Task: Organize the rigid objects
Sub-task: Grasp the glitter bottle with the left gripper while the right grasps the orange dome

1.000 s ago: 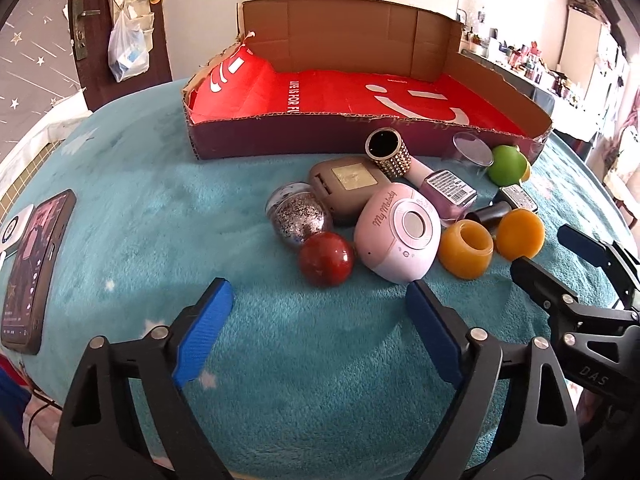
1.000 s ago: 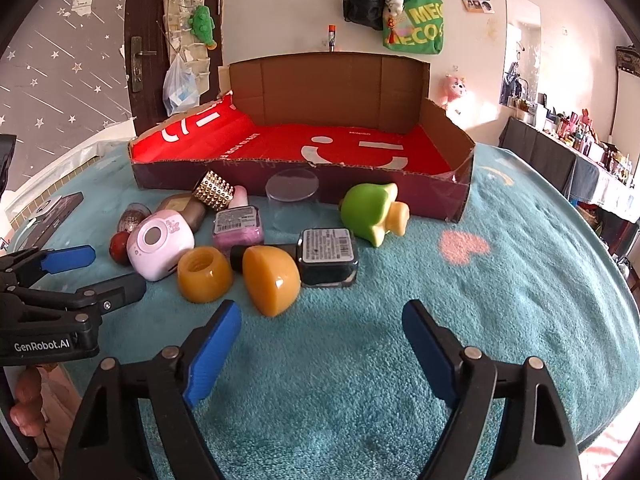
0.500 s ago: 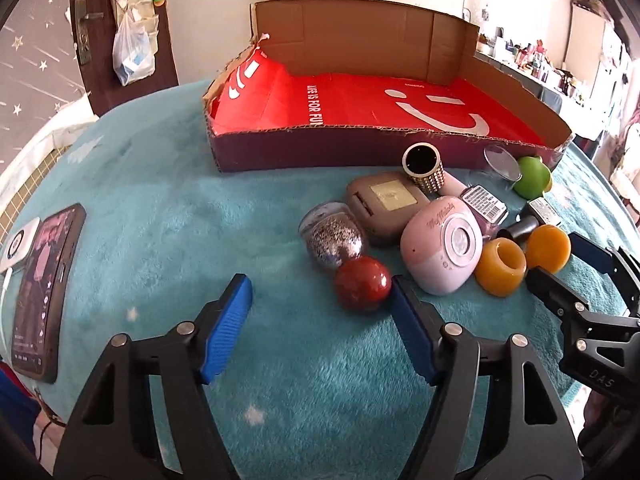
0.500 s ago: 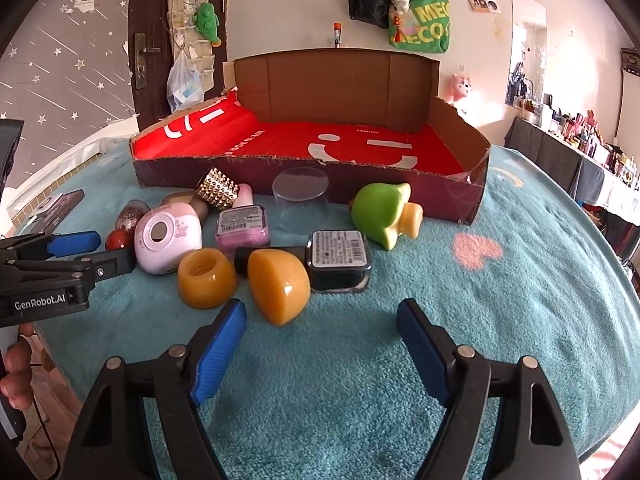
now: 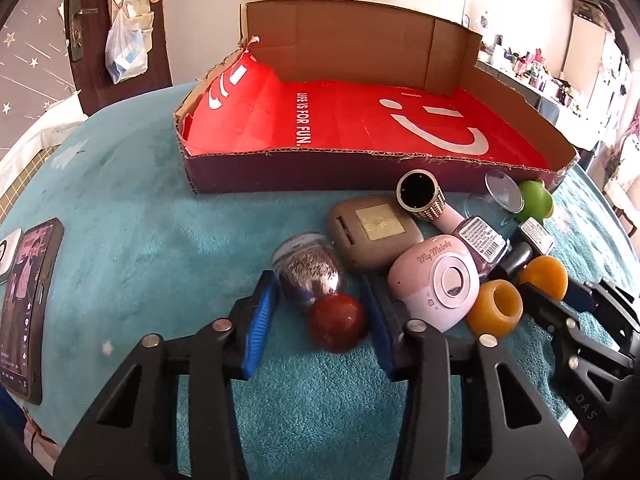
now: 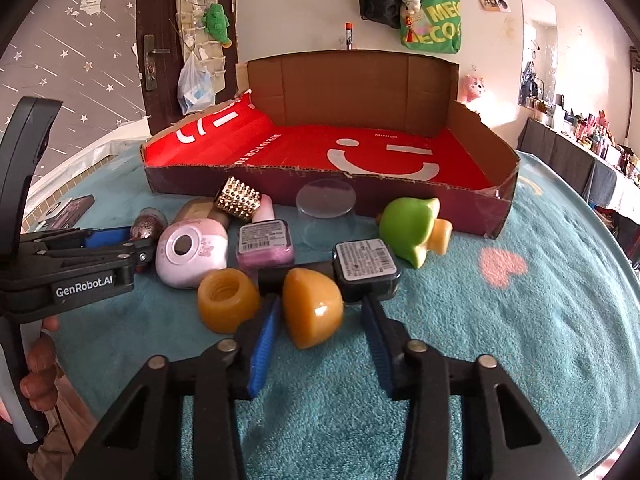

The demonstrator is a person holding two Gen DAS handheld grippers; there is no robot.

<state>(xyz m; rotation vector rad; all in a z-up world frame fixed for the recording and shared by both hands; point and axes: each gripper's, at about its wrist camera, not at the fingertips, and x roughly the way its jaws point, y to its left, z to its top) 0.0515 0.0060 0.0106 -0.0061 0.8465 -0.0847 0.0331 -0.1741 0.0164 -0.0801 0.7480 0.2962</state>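
In the left wrist view, a dark red ball [image 5: 338,322] and a silver glitter ball [image 5: 310,274] lie between the blue pads of my left gripper [image 5: 316,278]. Its jaws are closing; the right pad is at the red ball, while a gap shows on the left. In the right wrist view my right gripper [image 6: 320,300] is closing around an orange dome [image 6: 314,308], which has a narrow gap on its right side. An orange ring [image 6: 226,298], a pink gadget [image 6: 192,252] and a black bottle [image 6: 366,266] crowd around it.
The red-lined cardboard box [image 5: 320,170] stands open behind the pile on the teal cloth. A brown compact [image 5: 374,232], studded bottle [image 5: 420,196], clear cup [image 6: 326,218] and green toy [image 6: 412,226] lie before it. A phone [image 5: 28,308] is at the left edge.
Both grippers' jaws have narrowed sharply. The left gripper moved forward so that the red ball now sits between its pads; the right gripper's pads closed in on the orange dome.
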